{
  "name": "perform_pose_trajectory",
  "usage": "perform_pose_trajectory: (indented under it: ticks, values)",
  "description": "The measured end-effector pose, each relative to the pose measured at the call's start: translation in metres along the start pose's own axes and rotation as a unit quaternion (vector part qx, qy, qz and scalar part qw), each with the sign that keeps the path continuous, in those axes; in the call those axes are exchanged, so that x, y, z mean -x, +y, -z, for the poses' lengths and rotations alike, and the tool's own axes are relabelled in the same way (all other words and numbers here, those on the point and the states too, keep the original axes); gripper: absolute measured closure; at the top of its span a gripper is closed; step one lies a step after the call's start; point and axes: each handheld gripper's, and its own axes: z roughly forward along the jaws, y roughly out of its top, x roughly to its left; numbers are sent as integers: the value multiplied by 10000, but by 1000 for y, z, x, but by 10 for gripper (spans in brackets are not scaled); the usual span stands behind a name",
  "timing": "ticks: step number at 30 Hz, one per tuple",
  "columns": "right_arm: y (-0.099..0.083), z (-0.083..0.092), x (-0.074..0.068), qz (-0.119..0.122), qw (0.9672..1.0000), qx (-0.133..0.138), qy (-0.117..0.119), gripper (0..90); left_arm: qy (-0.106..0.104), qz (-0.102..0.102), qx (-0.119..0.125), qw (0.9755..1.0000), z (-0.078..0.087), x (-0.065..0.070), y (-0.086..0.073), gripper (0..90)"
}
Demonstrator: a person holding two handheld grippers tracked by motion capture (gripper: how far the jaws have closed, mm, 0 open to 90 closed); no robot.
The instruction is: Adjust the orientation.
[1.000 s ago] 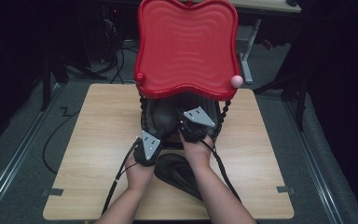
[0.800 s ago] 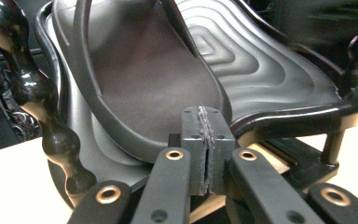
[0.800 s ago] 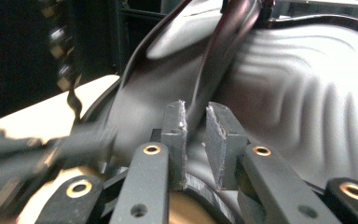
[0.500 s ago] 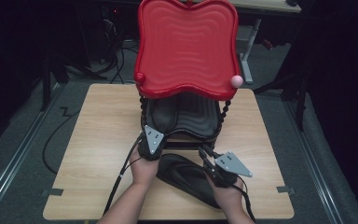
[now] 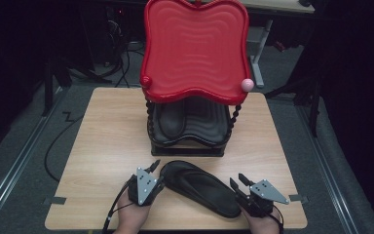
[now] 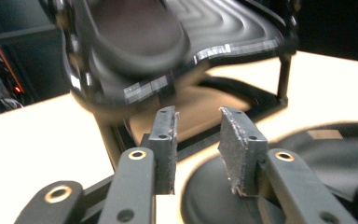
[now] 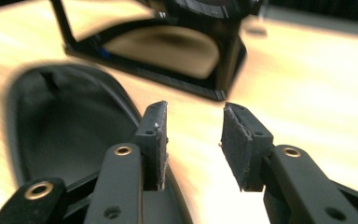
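A flat black oval tray (image 5: 199, 187) lies on the pale wooden table (image 5: 102, 146), just in front of the two-tier stand with its red wavy-edged top tray (image 5: 195, 48), and serves as the landmark here. At the tray's left end, seen from above, the person's left hand (image 5: 131, 217) holds the left gripper (image 5: 154, 166), its tips just beside the tray's rim and pointing toward the stand. In the left gripper view its jaws stand partly apart with nothing between the pads (image 6: 235, 140); they have just been opening, and the black tray (image 6: 307, 163) lies below and to the right of them. Beyond the tray, on the stand's lower tier, a glossy black ribbed tray (image 5: 195, 124) carries a dark oval dish (image 5: 170, 119) on its left half, blurred in the left gripper view. The stand's black base frame (image 5: 187, 148) sits just behind the tray's far edge, apart from it. At the tray's right end the right gripper (image 5: 238, 181) is held close beside the rim, whether touching cannot be told from above. In the right gripper view its jaws are likewise partly apart and hold nothing, having just been opening; the black tray (image 7: 65, 130) lies to their left and passes under the left jaw, while the right jaw hangs over bare table
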Motion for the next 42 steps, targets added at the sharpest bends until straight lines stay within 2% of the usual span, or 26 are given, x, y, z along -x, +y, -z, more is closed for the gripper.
perform_pose_trajectory:
  ticks: [3, 4, 5, 7, 8, 10, 12, 13, 17, 21, 22, 25, 27, 29, 30, 32, 36, 37, 38, 40, 42]
  values:
    - [-9, 0, 8, -92, 9997, -212, -115, 608, -123, 174, -21, 9998, 7, 0, -12, 644]
    - [-13, 0, 12, -166, 9992, -332, -167, 628, -180, 189, -85, 9996, 6, 1, -16, 636]
    - [-16, 0, 15, -194, 9984, -473, -222, 638, -222, 118, -156, 9996, 4, 2, -18, 624]
    - [-22, -3, 18, -104, 9970, -689, -337, 657, -303, 83, -215, 9993, 2, 4, -22, 617]
    - [-24, -4, 19, -92, 9960, -801, -373, 666, -357, 140, -232, 9990, 0, 5, -23, 610]
    - [-28, -8, 19, -108, 9939, -1033, -361, 695, -399, 153, -239, 9988, -1, 7, -24, 603]
    - [-29, -11, 15, -28, 9935, -1120, -224, 724, -374, 100, -226, 9990, -2, 9, -25, 593]
    - [-29, -11, 10, 33, 9932, -1143, -202, 755, -365, 93, -231, 9990, -2, 9, -26, 590]
    - [-28, -12, -5, 120, 9933, -1147, 58, 753, -264, 173, -238, 9992, -1, 5, -25, 589]
    - [-27, -16, -31, 361, 9911, -1179, 494, 742, -115, 311, -207, 9992, 3, -1, -24, 587]
    - [-27, -18, -45, 478, 9892, -1195, 696, 739, -90, 320, -199, 9992, 5, -1, -24, 588]
    - [-26, -22, -71, 694, 9843, -1197, 1097, 726, -58, 312, -202, 9993, 8, -1, -25, 585]
    - [-25, -24, -83, 869, 9810, -1179, 1268, 720, -67, 319, -208, 9993, 9, 1, -26, 579]
    - [-23, -26, -92, 925, 9792, -1157, 1385, 708, -97, 302, -221, 9993, 11, 3, -26, 572]
    - [-22, -27, -94, 943, 9794, -1134, 1380, 697, -114, 285, -214, 9993, 12, 5, -26, 565]
    - [-18, -28, -92, 909, 9821, -992, 1315, 678, -147, 254, -233, 9993, 13, 8, -27, 550]
    - [-8, -29, -84, 612, 9879, -715, 1232, 625, -321, 347, -353, 9983, 14, 13, -30, 512]
    - [-5, -29, -83, 555, 9888, -637, 1226, 621, -379, 369, -459, 9975, 13, 16, -31, 497]
    - [-1, -29, -83, 522, 9904, -453, 1195, 611, -383, 357, -523, 9973, 12, 17, -32, 481]
    - [6, -32, -86, 518, 9911, -273, 1195, 579, -358, 341, -611, 9969, 12, 20, -35, 467]
    - [11, -40, -90, 384, 9898, -263, 1345, 557, -325, 383, -651, 9966, 12, 22, -36, 452]
